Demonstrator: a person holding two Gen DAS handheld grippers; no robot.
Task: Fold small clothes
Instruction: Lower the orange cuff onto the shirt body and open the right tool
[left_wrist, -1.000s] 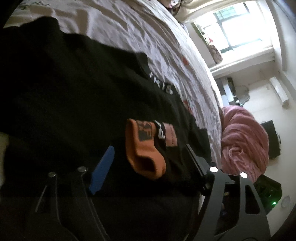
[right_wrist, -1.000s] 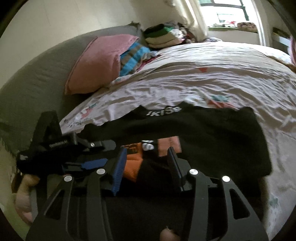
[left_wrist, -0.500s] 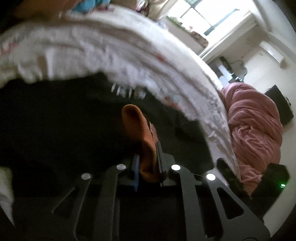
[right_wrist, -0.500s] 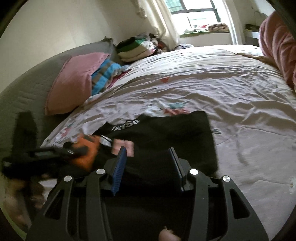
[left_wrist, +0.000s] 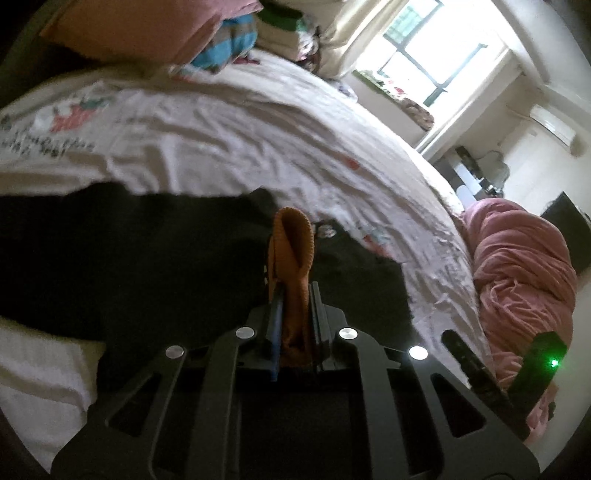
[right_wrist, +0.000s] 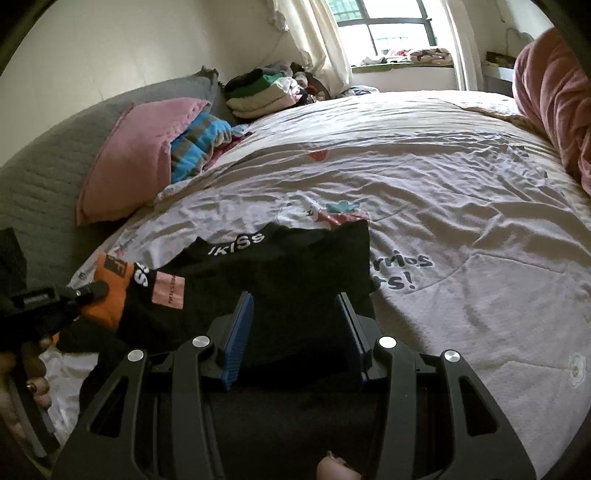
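Observation:
A black garment (right_wrist: 288, 266) with white lettering lies on the bed; it also shows in the left wrist view (left_wrist: 122, 258). Its sleeve ends in an orange cuff (left_wrist: 293, 254) beside a pink patch (right_wrist: 170, 290). My left gripper (left_wrist: 295, 302) is shut on the orange cuff and holds it up off the bed; it shows in the right wrist view (right_wrist: 88, 291) at the far left. My right gripper (right_wrist: 295, 314) is open over the garment's near edge, with black cloth between its spread blue pads (right_wrist: 236, 332).
The bed has a pale printed sheet (right_wrist: 443, 206). A pink pillow (right_wrist: 136, 158) and striped clothes (right_wrist: 195, 144) lie at the headboard, folded clothes (right_wrist: 258, 92) behind. A pink blanket heap (left_wrist: 517, 266) sits at the bed's far side.
My left gripper closed on the orange cuff and lifted it, pulling the sleeve left. My right gripper swung right along the garment and stayed open.

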